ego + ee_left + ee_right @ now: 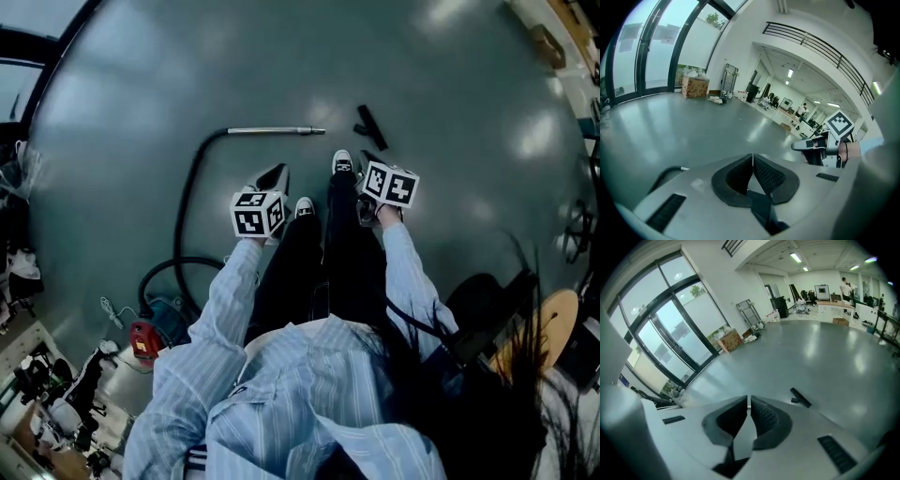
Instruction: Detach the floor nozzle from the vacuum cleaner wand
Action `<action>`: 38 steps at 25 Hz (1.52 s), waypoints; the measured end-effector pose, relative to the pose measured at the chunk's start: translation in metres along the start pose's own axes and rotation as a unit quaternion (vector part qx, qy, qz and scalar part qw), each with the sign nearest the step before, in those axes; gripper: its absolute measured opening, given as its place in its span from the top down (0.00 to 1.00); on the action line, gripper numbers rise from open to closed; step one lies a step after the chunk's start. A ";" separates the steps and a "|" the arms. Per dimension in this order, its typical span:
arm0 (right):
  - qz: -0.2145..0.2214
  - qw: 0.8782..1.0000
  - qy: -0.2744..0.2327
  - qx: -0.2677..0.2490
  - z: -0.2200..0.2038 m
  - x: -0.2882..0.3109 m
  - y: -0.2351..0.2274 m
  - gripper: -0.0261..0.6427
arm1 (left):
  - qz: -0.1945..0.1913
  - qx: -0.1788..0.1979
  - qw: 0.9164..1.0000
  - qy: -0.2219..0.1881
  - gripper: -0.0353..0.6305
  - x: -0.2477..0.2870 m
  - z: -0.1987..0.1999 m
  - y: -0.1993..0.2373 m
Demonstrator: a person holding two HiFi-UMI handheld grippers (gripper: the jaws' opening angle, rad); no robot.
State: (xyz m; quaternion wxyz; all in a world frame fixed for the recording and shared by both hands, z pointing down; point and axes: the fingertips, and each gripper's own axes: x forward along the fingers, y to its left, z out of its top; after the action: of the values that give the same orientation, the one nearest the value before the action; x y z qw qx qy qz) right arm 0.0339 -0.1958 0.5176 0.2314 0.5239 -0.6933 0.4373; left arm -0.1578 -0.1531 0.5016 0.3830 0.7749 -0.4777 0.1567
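The metal wand [277, 130] lies on the grey floor, joined to a black hose [192, 187]. The black floor nozzle [372, 125] lies apart from it, to the right of the wand's free end; it also shows in the right gripper view [800, 398]. Both grippers are held up in front of the person, well above the floor. My left gripper [277, 174] [753, 159] is shut, pads meeting with nothing between them. My right gripper [749, 401] is shut and empty too; its marker cube [389, 185] shows over the person's right shoe.
The hose runs back to a vacuum body with a red part [143, 339] at lower left, beside cluttered gear [56, 403]. The person's shoes [342, 162] stand just short of the wand. A round wooden seat [555, 323] is at right. Glass doors [670, 329] and a cardboard box [695, 86] stand far off.
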 end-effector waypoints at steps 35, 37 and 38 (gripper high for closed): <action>0.098 0.988 -0.023 -0.113 -0.205 -0.280 -0.005 0.92 | -0.066 0.014 0.996 -0.059 0.92 -0.186 -0.173 -0.264; 0.109 0.987 -0.026 -0.113 -0.212 -0.281 0.001 0.92 | -0.067 0.017 0.996 -0.064 0.92 -0.195 -0.177 -0.269; 0.115 0.987 -0.026 -0.113 -0.217 -0.281 0.005 0.92 | -0.067 0.020 0.995 -0.067 0.92 -0.200 -0.179 -0.270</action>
State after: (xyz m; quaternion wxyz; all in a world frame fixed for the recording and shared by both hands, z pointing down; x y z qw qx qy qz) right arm 0.0966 0.1359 0.4076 0.2192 0.4227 -0.7996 0.3660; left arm -0.0020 0.1711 0.3776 0.3440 0.8217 -0.4457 0.0882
